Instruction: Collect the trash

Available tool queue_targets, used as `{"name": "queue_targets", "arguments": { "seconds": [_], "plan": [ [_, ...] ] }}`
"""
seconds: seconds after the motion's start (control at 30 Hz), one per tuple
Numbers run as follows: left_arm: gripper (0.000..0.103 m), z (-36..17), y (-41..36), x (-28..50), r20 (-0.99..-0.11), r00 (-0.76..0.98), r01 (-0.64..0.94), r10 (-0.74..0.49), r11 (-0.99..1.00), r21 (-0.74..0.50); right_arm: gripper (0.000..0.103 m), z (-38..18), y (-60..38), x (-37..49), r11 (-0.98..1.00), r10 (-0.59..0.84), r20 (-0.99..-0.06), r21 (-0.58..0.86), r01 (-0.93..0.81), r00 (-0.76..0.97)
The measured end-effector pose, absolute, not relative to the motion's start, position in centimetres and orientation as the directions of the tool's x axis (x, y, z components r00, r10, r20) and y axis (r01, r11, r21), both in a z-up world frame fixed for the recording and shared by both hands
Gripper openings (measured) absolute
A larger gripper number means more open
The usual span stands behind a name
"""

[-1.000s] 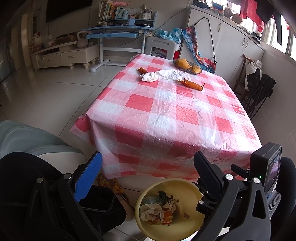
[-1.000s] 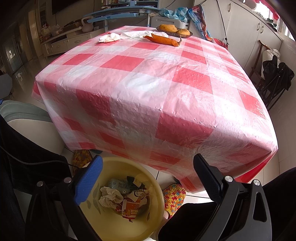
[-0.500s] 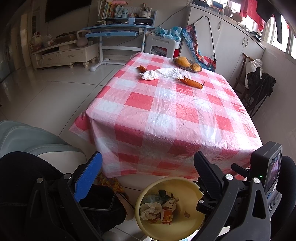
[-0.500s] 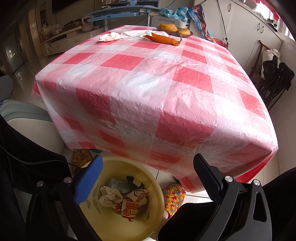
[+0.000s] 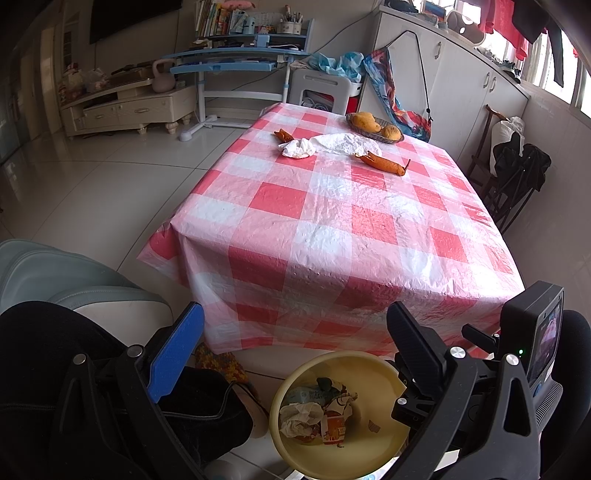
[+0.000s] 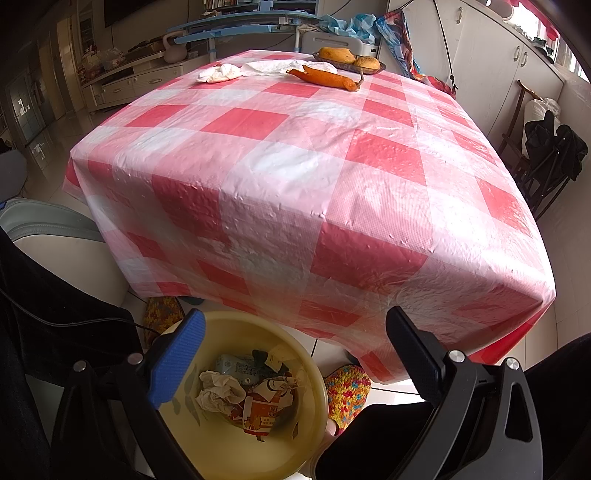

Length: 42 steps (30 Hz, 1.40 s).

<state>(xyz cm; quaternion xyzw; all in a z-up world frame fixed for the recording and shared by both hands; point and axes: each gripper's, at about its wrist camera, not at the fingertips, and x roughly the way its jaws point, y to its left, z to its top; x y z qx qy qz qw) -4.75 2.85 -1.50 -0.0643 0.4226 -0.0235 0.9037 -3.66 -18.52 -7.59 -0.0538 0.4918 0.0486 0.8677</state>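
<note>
here both grippers gape above basin [image 6: 310, 373]

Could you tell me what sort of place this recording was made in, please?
Most likely a home living and dining room: a table under a red-and-white checked plastic cloth, a cream TV cabinet with a blue study desk beside it, and white wall cupboards.

- A lived-in home, in a combined living and dining room.
- A surface under a red-and-white checked plastic cloth [image 5: 332, 221] carries a basket of fruit [image 5: 375, 127].
- A blue study desk [image 5: 229, 64] with books stands by the wall, beside a low TV cabinet [image 5: 125, 109].
- White cupboards [image 5: 461, 85] line the window side; laundry [image 5: 513, 18] hangs above.
- Crocheted slippers [image 6: 347, 391] lie on the tiled floor.
</note>
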Motion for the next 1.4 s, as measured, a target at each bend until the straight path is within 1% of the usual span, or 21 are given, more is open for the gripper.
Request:
{"name": "queue_targets", "arguments": {
  "seconds": [0.6,0.73,0.8,0.87,0.97,1.1,1.23,1.4],
  "plan": [
    [0.096,-1.4,2.9,-4.7,-0.761,0.641,-0.013,-0.097,0.990,-0.137,0.094,-7.5,-18.7,-3.9,0.990,0.040,-0.855,-0.037,-0.138,0.517],
    [0.096,-1.5,4.1,-4.6,-0.756,0.647,-0.041,-0.097,0.986,-0.162,0.094,-5.8,-19.3,-3.9,0.993,0.082,-0.836,0.021,-0.117,0.542],
    [0.096,-1.3,5.6,-4.6,-0.749,0.653,-0.074,-0.114,0.974,-0.213,0.094,-4.5,-19.6,-3.7,0.993,0.104,-0.819,0.053,-0.106,0.564],
    [0.096,-0.8,6.3,-4.6,-0.731,0.668,-0.071,-0.141,0.965,-0.251,0.094,-3.1,-19.9,-3.5,0.991,0.123,-0.797,0.069,-0.113,0.591],
    [0.096,-0.1,6.7,-4.6,-0.717,0.686,-0.079,-0.126,0.966,-0.246,0.095,-1.2,-20.4,-2.4,0.988,0.152,-0.764,0.093,-0.127,0.627],
    [0.096,1.1,7.5,-3.1,-0.705,0.692,-0.067,-0.159,0.957,-0.282,0.095,0.3,-21.1,0.8,0.984,0.171,-0.742,0.101,-0.145,0.648],
    [0.095,2.3,7.5,-0.2,-0.698,0.694,-0.027,-0.176,0.963,-0.270,0.095,1.0,-21.7,4.5,0.981,0.176,-0.738,0.079,-0.176,0.652],
    [0.093,3.5,6.4,5.7,-0.712,0.689,0.023,-0.132,0.987,-0.161,0.095,1.3,-22.0,9.1,0.971,0.184,-0.737,0.033,-0.238,0.650]
  ]
}}
